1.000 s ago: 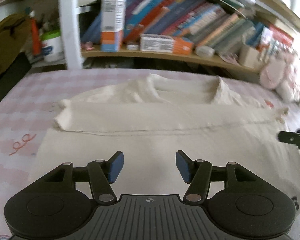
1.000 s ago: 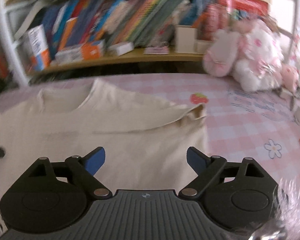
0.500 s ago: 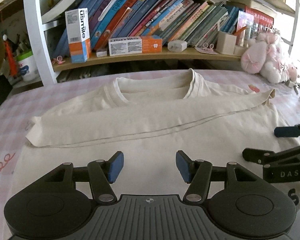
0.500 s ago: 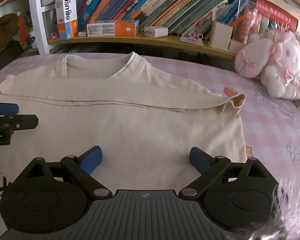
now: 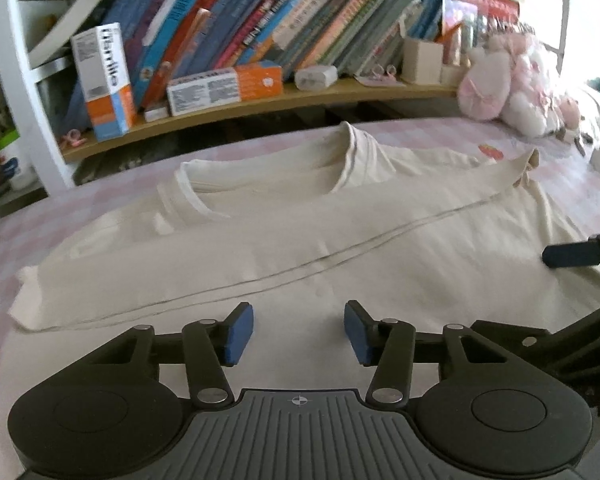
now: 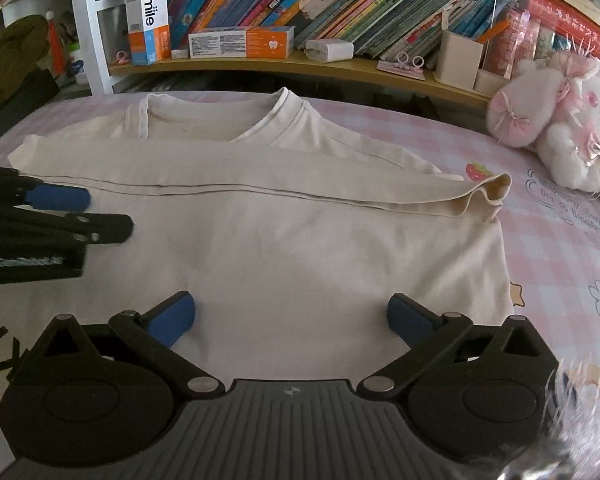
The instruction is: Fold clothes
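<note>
Left gripper point(image 5: 299, 334) closing, right gripper point(image 6: 291, 316) spreading wide, both empty over the near shirt point(image 6: 300, 248); probably lining up the hem grab.

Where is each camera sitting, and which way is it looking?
Left wrist: rides the left gripper, looks across the cream shirt toward the bookshelf; its closing jaws show, nothing between.
Right wrist: rides the right gripper, same direction; its opening jaws show, empty.
Shared: shirt, shelf, pink plush toy, each other's gripper.
</note>
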`<action>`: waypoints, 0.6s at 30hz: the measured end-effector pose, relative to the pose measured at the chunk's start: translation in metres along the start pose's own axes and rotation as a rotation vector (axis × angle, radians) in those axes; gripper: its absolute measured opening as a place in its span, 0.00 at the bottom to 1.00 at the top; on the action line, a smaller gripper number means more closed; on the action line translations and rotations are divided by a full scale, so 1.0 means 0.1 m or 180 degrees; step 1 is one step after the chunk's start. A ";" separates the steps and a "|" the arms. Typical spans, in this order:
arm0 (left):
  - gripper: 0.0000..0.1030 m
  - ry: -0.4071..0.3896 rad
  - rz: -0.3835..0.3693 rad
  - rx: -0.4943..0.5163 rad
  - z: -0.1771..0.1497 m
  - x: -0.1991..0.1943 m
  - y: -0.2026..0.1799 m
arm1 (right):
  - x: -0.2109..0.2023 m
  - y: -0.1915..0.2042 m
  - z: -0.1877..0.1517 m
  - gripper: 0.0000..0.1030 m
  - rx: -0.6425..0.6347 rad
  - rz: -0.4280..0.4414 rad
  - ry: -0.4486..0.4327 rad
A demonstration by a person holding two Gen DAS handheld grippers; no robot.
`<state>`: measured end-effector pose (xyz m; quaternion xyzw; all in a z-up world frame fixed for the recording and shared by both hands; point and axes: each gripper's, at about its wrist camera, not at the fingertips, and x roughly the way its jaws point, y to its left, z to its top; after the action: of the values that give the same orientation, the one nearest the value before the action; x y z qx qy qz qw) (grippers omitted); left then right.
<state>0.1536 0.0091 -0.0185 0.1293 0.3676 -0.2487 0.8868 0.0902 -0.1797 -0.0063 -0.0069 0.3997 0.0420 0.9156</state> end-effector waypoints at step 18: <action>0.53 -0.0087 0.0703 0.0910 0.69 0.60 -0.05 | -0.02 -0.01 -0.04 1.00 -0.0028 0.0030 -0.0049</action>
<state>0.2276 -0.0443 -0.0138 0.2903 0.3000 -0.2012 0.8861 0.0863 -0.1807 -0.0074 -0.0087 0.3925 0.0481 0.9184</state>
